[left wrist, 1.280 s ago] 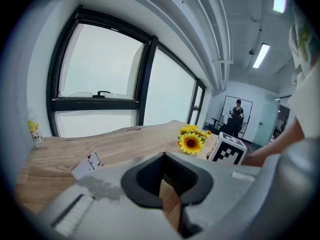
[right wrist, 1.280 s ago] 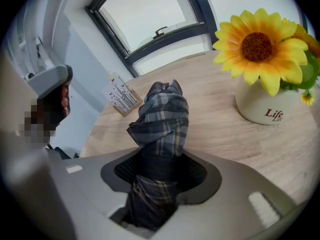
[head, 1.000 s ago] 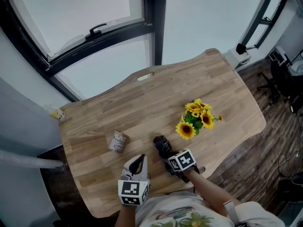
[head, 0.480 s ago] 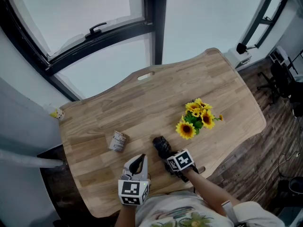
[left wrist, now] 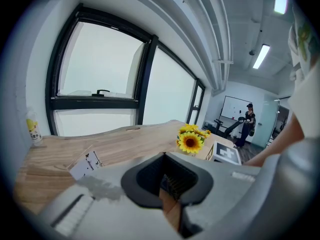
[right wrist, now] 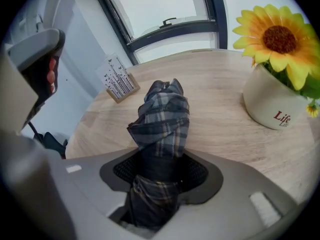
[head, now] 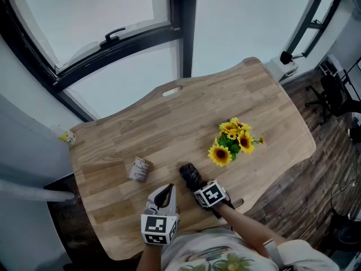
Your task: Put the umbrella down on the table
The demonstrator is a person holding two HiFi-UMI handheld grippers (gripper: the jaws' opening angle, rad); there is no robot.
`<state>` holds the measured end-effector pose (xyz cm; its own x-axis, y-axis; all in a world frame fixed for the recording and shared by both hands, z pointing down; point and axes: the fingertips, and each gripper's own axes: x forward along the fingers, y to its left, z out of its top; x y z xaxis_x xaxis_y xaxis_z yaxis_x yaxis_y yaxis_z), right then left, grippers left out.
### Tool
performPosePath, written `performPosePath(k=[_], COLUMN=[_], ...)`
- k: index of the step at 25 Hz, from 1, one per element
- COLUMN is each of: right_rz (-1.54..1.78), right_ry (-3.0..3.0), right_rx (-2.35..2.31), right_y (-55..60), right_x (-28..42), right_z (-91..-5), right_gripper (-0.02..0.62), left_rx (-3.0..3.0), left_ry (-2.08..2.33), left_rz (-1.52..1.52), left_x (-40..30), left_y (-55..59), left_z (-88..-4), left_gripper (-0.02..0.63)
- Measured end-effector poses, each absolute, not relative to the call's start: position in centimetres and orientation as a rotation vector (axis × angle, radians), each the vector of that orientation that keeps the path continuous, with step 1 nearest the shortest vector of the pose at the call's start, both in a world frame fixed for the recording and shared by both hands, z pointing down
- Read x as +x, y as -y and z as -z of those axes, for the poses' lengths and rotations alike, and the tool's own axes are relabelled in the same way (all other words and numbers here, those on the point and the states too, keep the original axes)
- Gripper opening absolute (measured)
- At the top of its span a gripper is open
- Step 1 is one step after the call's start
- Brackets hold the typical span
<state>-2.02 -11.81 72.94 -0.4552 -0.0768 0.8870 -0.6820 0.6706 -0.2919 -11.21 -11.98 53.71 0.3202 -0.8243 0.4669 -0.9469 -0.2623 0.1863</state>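
Note:
A folded dark plaid umbrella (head: 190, 175) lies low on the wooden table (head: 169, 123) near its front edge, its tip pointing away from me. My right gripper (head: 198, 186) points steeply down over its near end. In the right gripper view the umbrella (right wrist: 162, 116) runs out from between the jaws of the right gripper (right wrist: 161, 171). Those jaws are opening, and the fabric still touches the pads. My left gripper (head: 163, 194) rests beside it on the left, shut and holding nothing. In its own view the left gripper (left wrist: 167, 184) shows only table beyond it.
A white pot of sunflowers (head: 231, 141) stands to the umbrella's right, close in the right gripper view (right wrist: 272, 104). A small printed card holder (head: 140, 169) sits to the left. Large windows (head: 113, 38) lie beyond the table's far edge, and an office chair (head: 335, 95) stands on the floor at right.
My right gripper has shifted a little to the left and rolled slightly, with the umbrella's near end following. The left gripper has stayed still.

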Motion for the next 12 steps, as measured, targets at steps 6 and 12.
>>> performPosePath(k=[6, 12], right_rz=[-0.826, -0.794], right_ry=[1.958, 2.0], right_rx=[0.583, 0.608], right_y=[11.6, 12.4], right_x=[-2.4, -2.5], right_z=[-72.9, -71.8], right_gripper=[0.273, 0.325], left_rx=[2.173, 2.181], left_ry=[1.567, 1.567], left_rz=[-0.388, -0.397], left_x=[-11.3, -11.2], left_y=[11.9, 11.7], left_z=[-53.3, -52.9], left_gripper=[0.005, 0.005])
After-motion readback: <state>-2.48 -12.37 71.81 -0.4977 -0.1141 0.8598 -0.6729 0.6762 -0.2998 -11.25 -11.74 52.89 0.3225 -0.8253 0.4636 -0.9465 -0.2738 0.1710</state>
